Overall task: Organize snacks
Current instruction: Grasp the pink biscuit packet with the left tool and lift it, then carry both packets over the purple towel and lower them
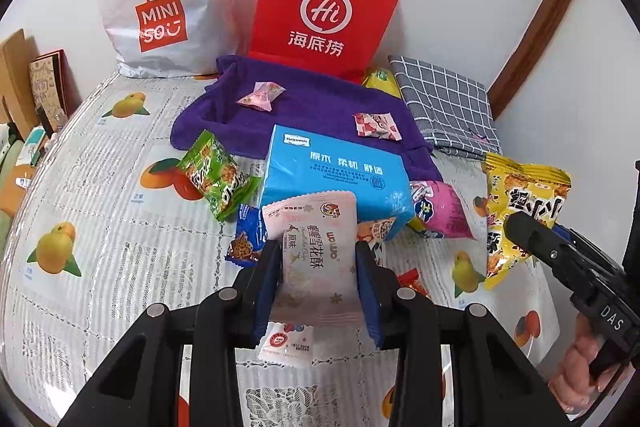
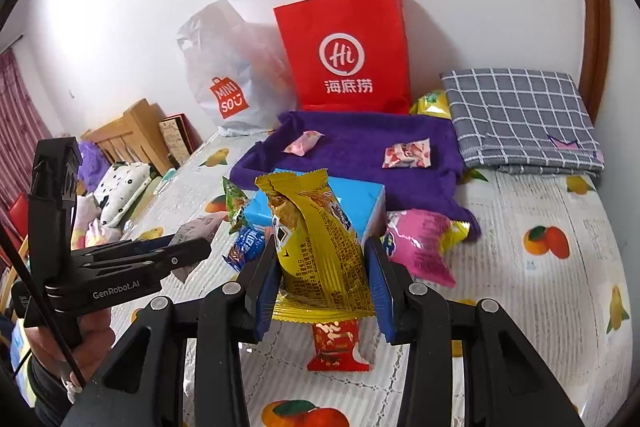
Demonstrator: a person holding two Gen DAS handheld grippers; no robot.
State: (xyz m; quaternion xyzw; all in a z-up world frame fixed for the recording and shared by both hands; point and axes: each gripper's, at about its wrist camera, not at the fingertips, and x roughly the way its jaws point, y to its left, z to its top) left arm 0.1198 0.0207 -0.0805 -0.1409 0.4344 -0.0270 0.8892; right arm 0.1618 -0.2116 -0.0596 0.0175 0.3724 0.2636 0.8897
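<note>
Two packets held | left gripper (image 1: 318,259) closed on pink-white packet (image 1: 316,247), lower centre of left view | right gripper (image 2: 322,263) closed on gold packet (image 2: 316,243), lower centre of right view | both best carried level to purple towel (image 2: 360,147), mid-frame, squeeze kept light.

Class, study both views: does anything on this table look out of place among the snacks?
Yes. A blue tissue pack lies among the scattered snack packets, half on the purple towel. It is not a snack. Nothing looks spilled or torn.
</note>
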